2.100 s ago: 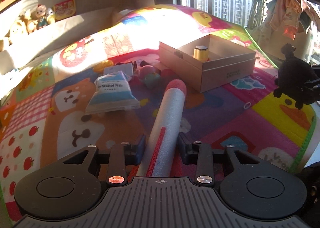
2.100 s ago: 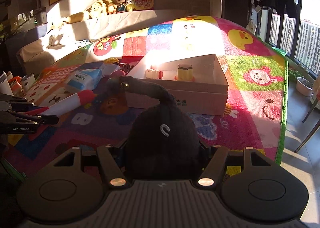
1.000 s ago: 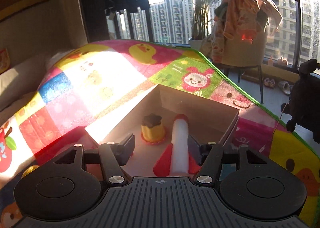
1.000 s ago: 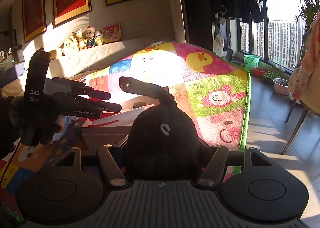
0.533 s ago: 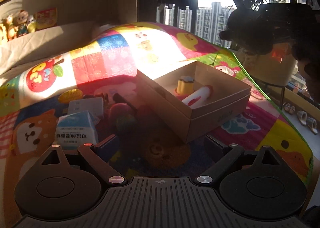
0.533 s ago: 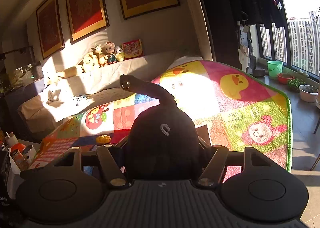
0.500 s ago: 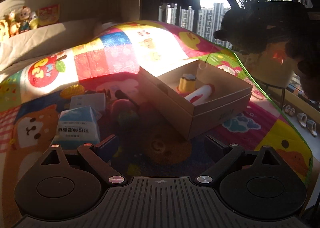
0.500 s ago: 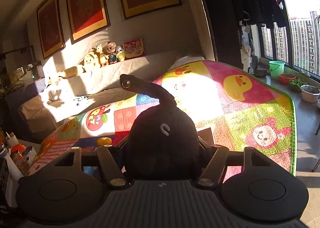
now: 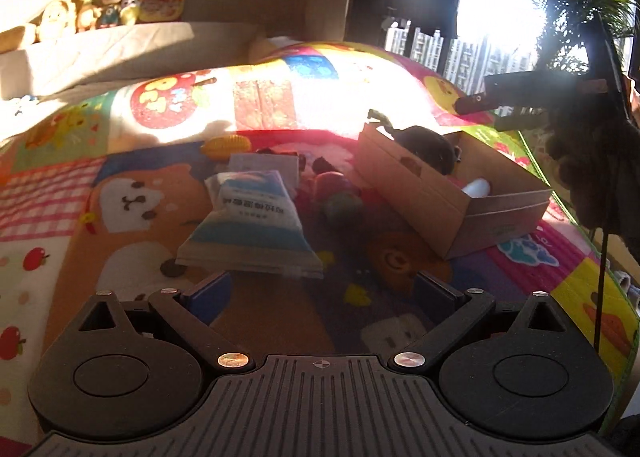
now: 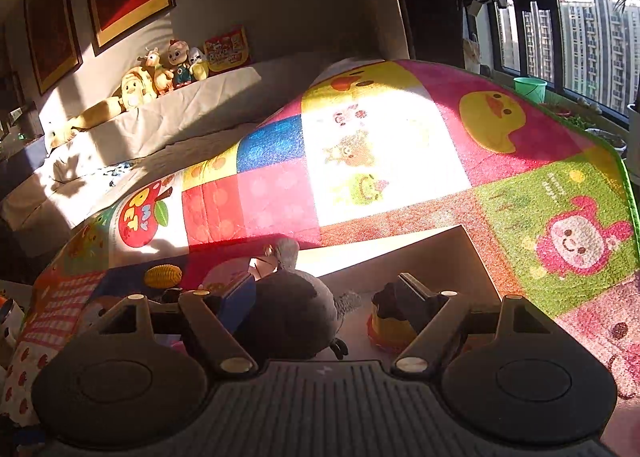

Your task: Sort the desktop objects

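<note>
Right of centre in the left wrist view, the cardboard box point(image 9: 452, 197) already holds the black plush toy point(image 9: 426, 145), rocket and yellow toy. Right gripper point(image 10: 326, 297) is opening, plush released; left gripper point(image 9: 322, 291) is opening, empty. Tissue pack point(image 9: 252, 217), corn and balls remain on the mat.

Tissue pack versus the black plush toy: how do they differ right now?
The tissue pack lies out on the play mat; the black plush toy sits inside the cardboard box. The tissue pack is flat, pale blue and white; the toy is rounded and dark. No tongs hold either.
</note>
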`<action>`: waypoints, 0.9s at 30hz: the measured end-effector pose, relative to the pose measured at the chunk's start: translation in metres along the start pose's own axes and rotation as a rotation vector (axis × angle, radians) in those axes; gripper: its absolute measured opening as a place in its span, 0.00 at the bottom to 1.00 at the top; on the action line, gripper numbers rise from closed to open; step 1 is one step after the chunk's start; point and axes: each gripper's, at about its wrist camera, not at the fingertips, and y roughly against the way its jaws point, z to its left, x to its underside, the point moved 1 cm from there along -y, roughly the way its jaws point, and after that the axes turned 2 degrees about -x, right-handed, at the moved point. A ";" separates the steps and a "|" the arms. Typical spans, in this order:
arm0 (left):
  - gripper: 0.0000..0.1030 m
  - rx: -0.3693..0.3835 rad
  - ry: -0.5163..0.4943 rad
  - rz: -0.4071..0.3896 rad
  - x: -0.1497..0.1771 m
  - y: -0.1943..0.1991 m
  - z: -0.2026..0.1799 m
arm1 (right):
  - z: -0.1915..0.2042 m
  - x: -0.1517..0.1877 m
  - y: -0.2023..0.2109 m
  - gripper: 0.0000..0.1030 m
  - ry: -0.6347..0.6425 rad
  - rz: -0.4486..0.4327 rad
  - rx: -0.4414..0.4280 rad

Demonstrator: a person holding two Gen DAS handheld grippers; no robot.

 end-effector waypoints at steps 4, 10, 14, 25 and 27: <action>0.97 -0.046 0.037 0.000 0.006 0.002 0.011 | 0.018 0.017 0.024 0.76 0.128 -0.021 0.041; 0.98 -0.179 0.051 -0.029 0.013 0.010 0.025 | 0.070 0.053 0.050 0.80 0.319 -0.031 -0.036; 0.99 -0.260 0.128 -0.034 0.018 0.014 0.045 | 0.117 0.073 0.054 0.78 0.450 -0.037 -0.130; 0.99 -0.228 0.200 -0.062 0.026 0.022 0.056 | 0.178 0.090 -0.059 0.55 0.511 0.103 0.049; 0.99 -0.225 0.206 -0.062 0.026 0.022 0.056 | 0.179 0.095 -0.067 0.55 0.531 0.112 0.067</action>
